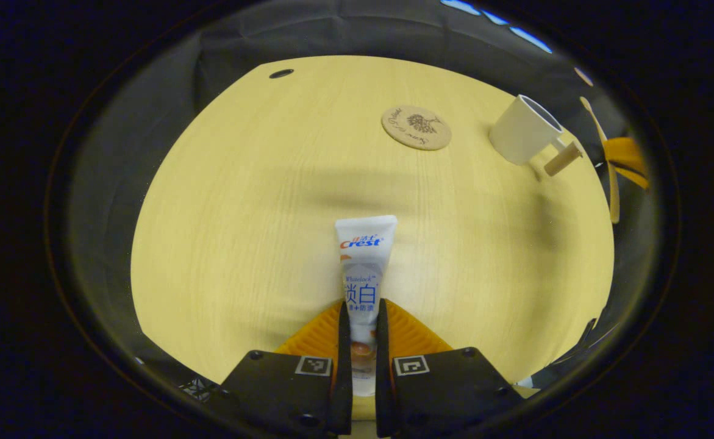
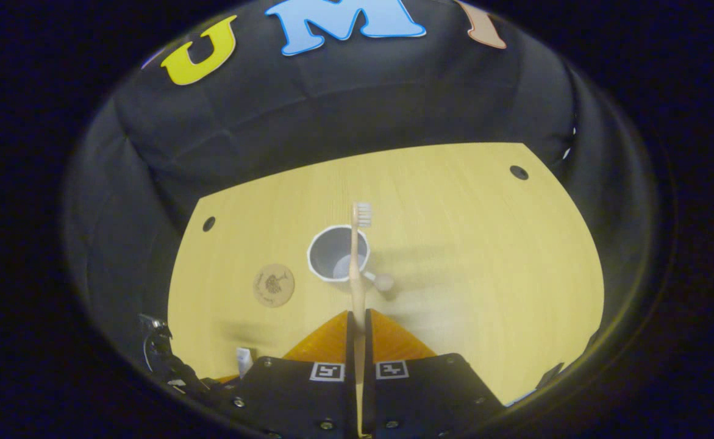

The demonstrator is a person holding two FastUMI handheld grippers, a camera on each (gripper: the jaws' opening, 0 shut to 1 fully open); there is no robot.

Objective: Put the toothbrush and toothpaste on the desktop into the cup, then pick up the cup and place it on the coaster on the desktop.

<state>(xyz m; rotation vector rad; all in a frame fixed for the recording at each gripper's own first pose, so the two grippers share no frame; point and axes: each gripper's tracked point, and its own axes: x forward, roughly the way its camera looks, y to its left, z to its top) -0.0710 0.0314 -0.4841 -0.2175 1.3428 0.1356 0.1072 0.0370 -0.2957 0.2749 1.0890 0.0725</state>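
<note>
**Both grippers loaded, cup and coaster waiting on the table**

The left gripper (image 1: 363, 341) has its two fingers closed tight against the sides of the toothpaste (image 1: 364, 268). The white tube sticks forward out of the jaws, its flat crimped end farthest from the camera, held above the table (image 1: 241, 231) near the edge closest to the left gripper view.

The right gripper (image 2: 358, 341) has its fingers pressed together on the handle of the toothbrush (image 2: 357, 268). The slim wooden brush points straight ahead, bristled head at the far end. In the right gripper view the brush crosses in front of the open mouth of the cup (image 2: 332, 253); whether it is above the opening or short of it cannot be told.

The cup is white, stands upright on the table's middle stretch, and has a wooden peg handle jutting from its side. In the left gripper view it sits towards the far right edge of the table, with the toothbrush and the right gripper seen just beyond it. The coaster (image 1: 416, 127), a round wooden disc with a dark printed design, lies flat near the cup but apart from it, towards the table's far edge. The coaster is bare.
</note>
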